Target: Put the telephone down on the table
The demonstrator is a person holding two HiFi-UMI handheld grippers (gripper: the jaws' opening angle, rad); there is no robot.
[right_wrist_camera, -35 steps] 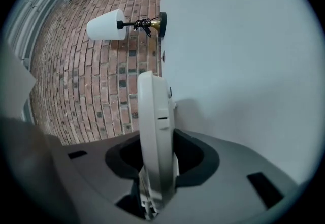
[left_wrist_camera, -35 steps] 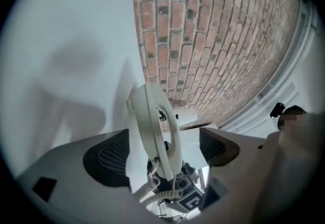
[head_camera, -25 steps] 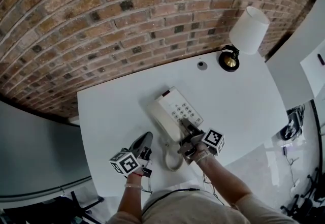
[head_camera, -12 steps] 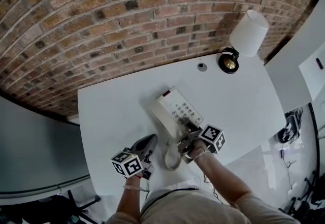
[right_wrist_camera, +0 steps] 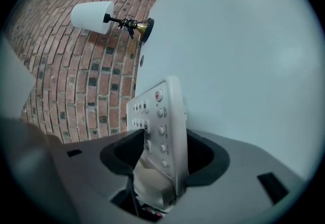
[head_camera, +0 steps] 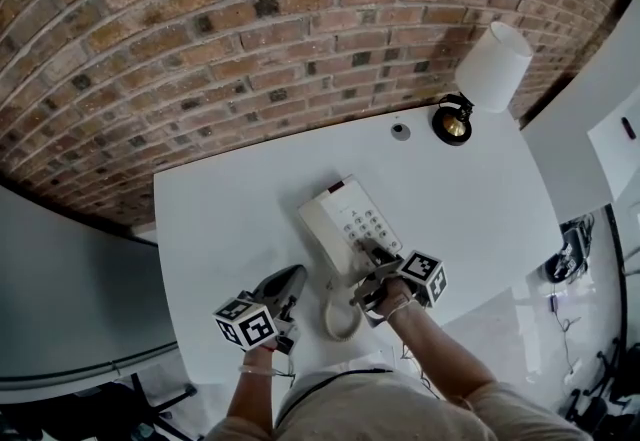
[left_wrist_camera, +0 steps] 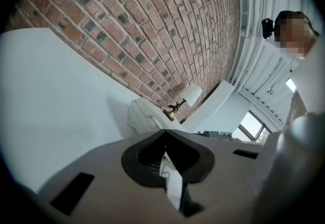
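Telephone [head_camera: 345,226] lay flat on the table [head_camera: 220,219], keypad up, nr the front edge. Your R gripper [head_camera: 370,254] straddled its near end, jaws just been opening, loose round it. L gripper [head_camera: 290,281] sat clenched & empty beside the cord [head_camera: 338,317].

- The telephone [head_camera: 345,229] is a cream-white desk set, lying keypad-up on the surface [head_camera: 230,219], near the front edge and about midway across it
- It lies skewed, its far end turned to the left
- Its handset [head_camera: 320,237] rests in the cradle along the left side
- The keypad [head_camera: 366,224], rows of small pale buttons, fills the right side, with a small red mark at the far end
- A pale coiled cord [head_camera: 340,314] loops from the near end toward the surface's front edge
- The near right corner sits between the jaws of the right gripper [head_camera: 368,254], which have just been opening and stand apart
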